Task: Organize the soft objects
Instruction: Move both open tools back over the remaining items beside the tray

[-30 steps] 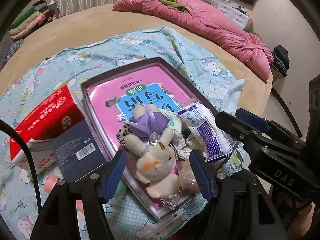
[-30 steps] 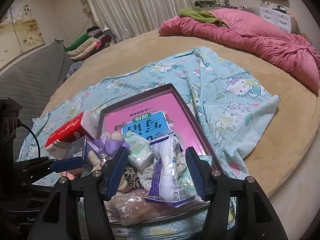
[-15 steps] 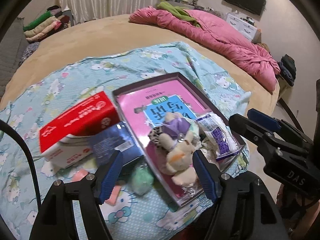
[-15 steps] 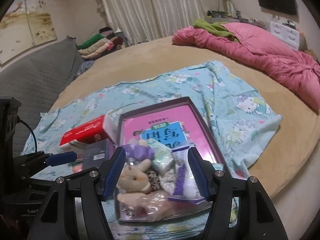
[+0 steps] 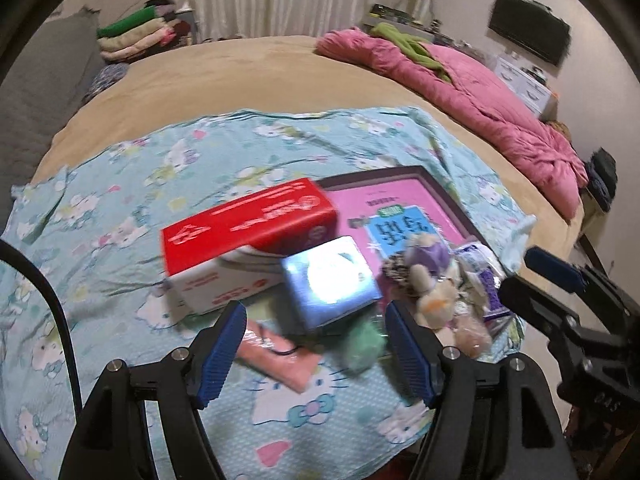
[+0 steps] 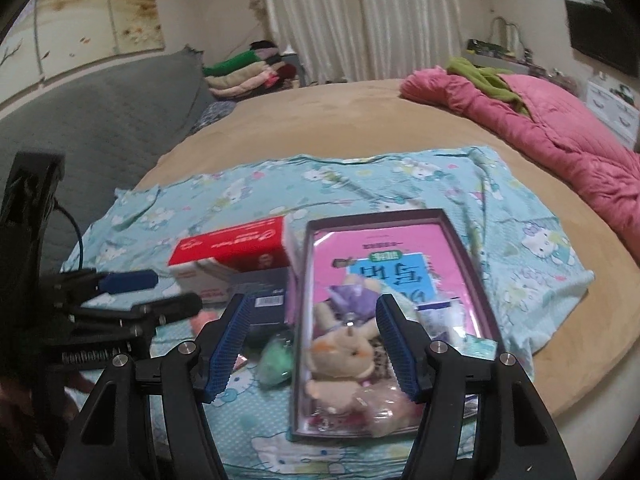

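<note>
Left to right: a grey padded headboard borders the round tan bed. A turquoise cartoon-print sheet is spread over the near part of the bed, its left edge lying close to the headboard and its right corner stopping short of the bed rim. The far half of the bed, up to the pink quilt at the right, is bare.

On the sheet, a red-and-white tissue box stands left of centre. A dark blue box rests against its right end. A pink packet and a green soft item lie in front of both. Right of these, a shallow purple-rimmed tray holds a pink book, a plush rabbit, and several plastic packets at its near end.

The left gripper hangs above the pink packet and green item; its jaws stand apart, having just been opening, with nothing gripped. The right gripper hangs above the tray's near end; its jaws stand apart, having just been opening, with the rabbit seen between them untouched.
</note>
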Demonstrator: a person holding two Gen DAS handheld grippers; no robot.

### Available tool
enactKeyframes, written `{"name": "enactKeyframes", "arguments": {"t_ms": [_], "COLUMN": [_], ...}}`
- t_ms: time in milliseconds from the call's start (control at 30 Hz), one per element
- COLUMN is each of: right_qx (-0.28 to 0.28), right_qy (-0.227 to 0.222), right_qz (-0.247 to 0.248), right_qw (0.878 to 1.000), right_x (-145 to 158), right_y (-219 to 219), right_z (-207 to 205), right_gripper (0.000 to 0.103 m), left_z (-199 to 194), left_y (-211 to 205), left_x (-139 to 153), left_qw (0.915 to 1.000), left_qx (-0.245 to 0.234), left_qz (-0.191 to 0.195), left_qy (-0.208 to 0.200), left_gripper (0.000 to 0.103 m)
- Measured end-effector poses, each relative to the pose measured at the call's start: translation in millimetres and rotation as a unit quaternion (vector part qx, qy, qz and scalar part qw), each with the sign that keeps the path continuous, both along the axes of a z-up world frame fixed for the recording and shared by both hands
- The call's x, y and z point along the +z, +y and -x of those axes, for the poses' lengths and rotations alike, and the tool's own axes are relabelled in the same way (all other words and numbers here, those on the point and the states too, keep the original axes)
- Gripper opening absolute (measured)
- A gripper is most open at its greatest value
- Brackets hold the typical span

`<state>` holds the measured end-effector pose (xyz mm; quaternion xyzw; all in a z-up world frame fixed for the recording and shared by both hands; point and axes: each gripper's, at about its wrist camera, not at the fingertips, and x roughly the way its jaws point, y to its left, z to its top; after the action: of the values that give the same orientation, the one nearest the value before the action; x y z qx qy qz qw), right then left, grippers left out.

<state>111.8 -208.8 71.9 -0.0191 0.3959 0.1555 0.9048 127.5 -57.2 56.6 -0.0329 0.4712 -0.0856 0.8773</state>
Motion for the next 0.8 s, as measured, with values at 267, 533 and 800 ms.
{"name": "enactKeyframes", "arguments": {"t_ms": [267, 533, 800], "right_qx": [0.045, 0.097, 0.12], "right_qy": [0.02, 0.046, 0.06], "right_qz": [0.019, 0.074, 0.121], "right_qw": [0.999, 0.992, 0.983], "right_x": [-16.0, -56.4, -95.4], "right_y": [30.7, 65.9, 82.1], "right_z": [5.1, 14.3, 17.7], "right_gripper": [0.067, 0.067, 0.067], "left_z": [5.7, 9.8, -0.1], "left_y": [42.5, 70.0, 70.3], "left_x": [-14.3, -49.5, -84.9], "left_qw": [0.9989, 0.9954, 0.9896], "left_qx": [0.043, 0.072, 0.089], "left_qz": [0.005, 0.022, 0.05], "left_qy": [0.018, 0.058, 0.102], "left_gripper": [0.071, 0.071, 0.071]}}
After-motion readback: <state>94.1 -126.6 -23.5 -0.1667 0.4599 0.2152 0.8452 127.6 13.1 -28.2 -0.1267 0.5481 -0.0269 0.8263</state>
